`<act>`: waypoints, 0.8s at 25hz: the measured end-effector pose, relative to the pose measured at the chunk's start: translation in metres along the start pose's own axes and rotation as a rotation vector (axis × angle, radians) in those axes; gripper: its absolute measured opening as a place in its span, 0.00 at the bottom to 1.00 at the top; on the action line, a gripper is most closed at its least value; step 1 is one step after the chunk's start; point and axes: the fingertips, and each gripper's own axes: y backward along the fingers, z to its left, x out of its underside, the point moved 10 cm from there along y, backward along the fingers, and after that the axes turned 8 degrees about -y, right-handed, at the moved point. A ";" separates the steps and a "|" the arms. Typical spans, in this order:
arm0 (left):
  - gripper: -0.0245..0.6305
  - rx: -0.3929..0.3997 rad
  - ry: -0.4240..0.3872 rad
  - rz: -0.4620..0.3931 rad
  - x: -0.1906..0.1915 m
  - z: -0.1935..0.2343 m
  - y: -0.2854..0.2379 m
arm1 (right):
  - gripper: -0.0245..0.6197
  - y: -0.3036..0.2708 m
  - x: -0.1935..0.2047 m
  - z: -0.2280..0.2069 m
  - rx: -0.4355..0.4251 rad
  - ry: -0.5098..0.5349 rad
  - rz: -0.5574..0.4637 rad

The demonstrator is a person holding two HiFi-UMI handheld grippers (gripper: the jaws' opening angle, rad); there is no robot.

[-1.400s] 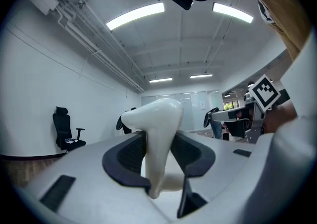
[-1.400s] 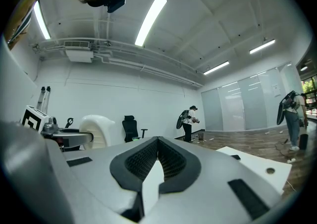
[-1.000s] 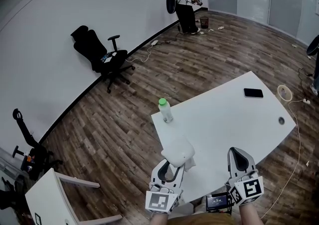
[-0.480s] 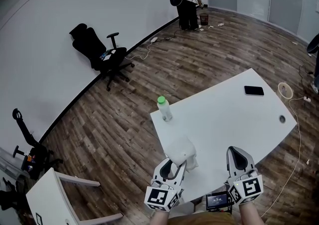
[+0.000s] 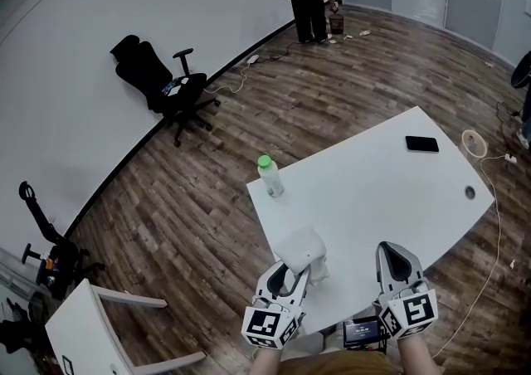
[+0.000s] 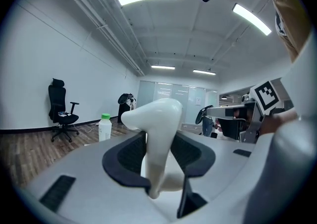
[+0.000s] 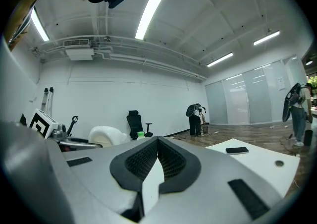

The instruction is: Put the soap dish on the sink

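While the left gripper (image 5: 291,275) clamps the white soap dish (image 5: 300,247) by one edge, the dish juts forward over the near corner of the white worktop (image 5: 373,191). Its glossy curved body stands tall between the dark pads. Whether its underside touches the surface cannot be told. The right gripper (image 5: 397,257) hangs beside it, well apart, jaws pressed together with nothing between them.

No sink appears in any view, so the step in hand is judged to be carrying the dish towards one. The hold sits on a smooth, rounded rim — likely slippery — so squeeze firmly and avoid sudden wrist rolls. Keep the dish level and steer wide of the green-capped bottle (image 5: 270,177) at the worktop's far left corner. A black phone (image 5: 421,144) lies further off, out of the way. At the sink, set the base flat before parting the jaws.
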 end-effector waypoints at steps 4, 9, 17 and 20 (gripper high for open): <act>0.28 0.007 0.003 0.021 0.006 0.000 -0.004 | 0.05 -0.002 0.004 0.001 -0.004 -0.006 0.009; 0.28 0.007 0.014 0.039 0.012 0.004 -0.007 | 0.05 -0.006 0.009 -0.001 -0.001 -0.025 0.021; 0.28 0.019 0.023 0.074 0.022 0.005 -0.016 | 0.05 -0.011 0.018 -0.007 0.012 -0.031 0.048; 0.28 0.027 0.045 0.094 0.029 0.005 -0.018 | 0.05 -0.012 0.021 -0.006 0.013 -0.034 0.058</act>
